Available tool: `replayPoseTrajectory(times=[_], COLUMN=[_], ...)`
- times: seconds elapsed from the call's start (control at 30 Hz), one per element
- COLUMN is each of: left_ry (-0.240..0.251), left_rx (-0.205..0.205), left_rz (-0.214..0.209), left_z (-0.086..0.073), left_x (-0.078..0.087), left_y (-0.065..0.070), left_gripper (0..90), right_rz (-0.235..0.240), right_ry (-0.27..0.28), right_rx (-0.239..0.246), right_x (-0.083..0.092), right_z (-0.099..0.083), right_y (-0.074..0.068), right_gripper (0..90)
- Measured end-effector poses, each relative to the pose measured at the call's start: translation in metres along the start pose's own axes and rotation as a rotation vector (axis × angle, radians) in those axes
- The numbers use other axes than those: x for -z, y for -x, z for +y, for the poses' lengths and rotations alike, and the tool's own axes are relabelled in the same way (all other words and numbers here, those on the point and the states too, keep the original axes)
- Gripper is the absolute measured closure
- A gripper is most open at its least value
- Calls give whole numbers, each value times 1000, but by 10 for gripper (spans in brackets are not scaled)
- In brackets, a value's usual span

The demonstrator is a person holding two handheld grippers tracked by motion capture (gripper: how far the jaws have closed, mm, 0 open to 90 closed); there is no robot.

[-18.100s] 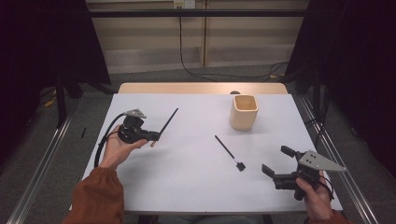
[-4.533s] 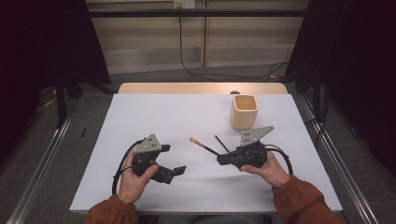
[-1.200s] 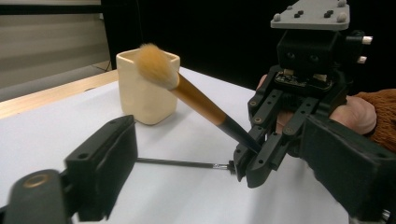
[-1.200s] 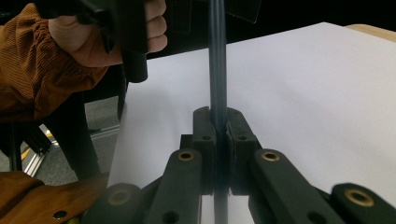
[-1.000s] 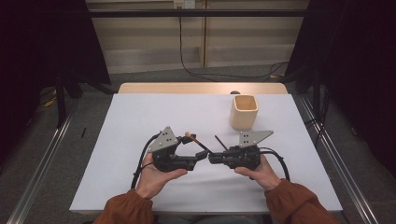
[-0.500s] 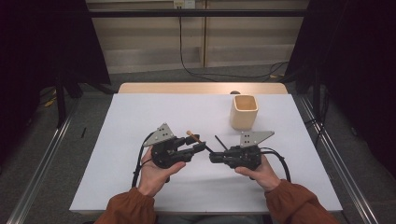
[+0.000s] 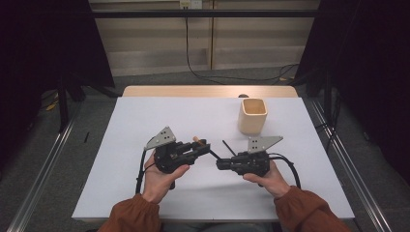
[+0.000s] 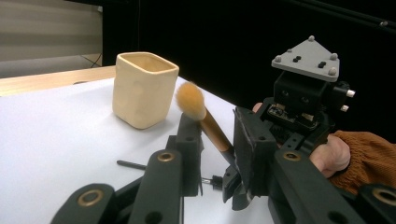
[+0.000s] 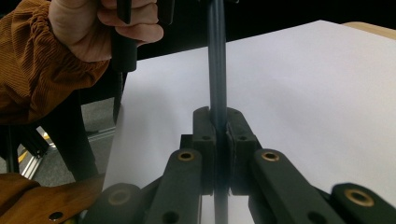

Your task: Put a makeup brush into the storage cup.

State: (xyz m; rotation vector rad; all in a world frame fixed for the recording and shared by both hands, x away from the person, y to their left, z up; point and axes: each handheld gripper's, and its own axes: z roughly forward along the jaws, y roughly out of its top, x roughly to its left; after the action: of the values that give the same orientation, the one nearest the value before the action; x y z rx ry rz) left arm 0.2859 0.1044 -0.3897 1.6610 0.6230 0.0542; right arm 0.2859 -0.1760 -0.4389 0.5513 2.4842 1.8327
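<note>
1. High view showed the counter [image 7: 145, 193], the cup [image 7: 252, 116] upright at its far right.
2. Right gripper [image 7: 223, 165] was clamped on the brush [image 8: 205, 122], apparently offering a handover.
3. Left gripper [image 7: 203, 147] stood apart around the brush, unclosed.

The left gripper [image 7: 202, 145] is held in the left hand [image 7: 157, 176] above the near middle of the desk, jaws directed toward the right gripper. Its jaws are set apart on either side of a brush [image 8: 205, 123], with a gap visible at each side of the handle. The right gripper [image 7: 221, 164] is held in the right hand [image 7: 265, 176], jaws directed toward the left gripper. Its jaws are pressed together on the dark handle of the brush. Both forearms are clad in rust-brown sleeves [image 7: 309, 212] and are brought in from the near edge. The two grippers are positioned close together.
</note>
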Motion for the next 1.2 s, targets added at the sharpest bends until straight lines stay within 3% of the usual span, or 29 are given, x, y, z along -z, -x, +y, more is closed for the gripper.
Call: replayPoseTrajectory(times=[0.47, 0.97, 1.07, 1.2], left_ry=[2, -3, -3, -7], left_rx=[28, -15, -17, -18], left_rz=[-37, -62, -70, -69], left_z=[0, 1, 2, 3], left_x=[-1, -4, -4, -4], left_y=[4, 14, 15, 15], left_gripper=[803, 844, 844, 844], right_rz=[1, -10, -7, -18], right_ry=[-13, -6, -2, 5], right_rx=[6, -4, -6, -15], right_x=[-4, -4, -3, -1], right_z=[-3, -4, -3, -3], right_y=[-2, -1, -1, 0], right_gripper=[842, 803, 772, 660])
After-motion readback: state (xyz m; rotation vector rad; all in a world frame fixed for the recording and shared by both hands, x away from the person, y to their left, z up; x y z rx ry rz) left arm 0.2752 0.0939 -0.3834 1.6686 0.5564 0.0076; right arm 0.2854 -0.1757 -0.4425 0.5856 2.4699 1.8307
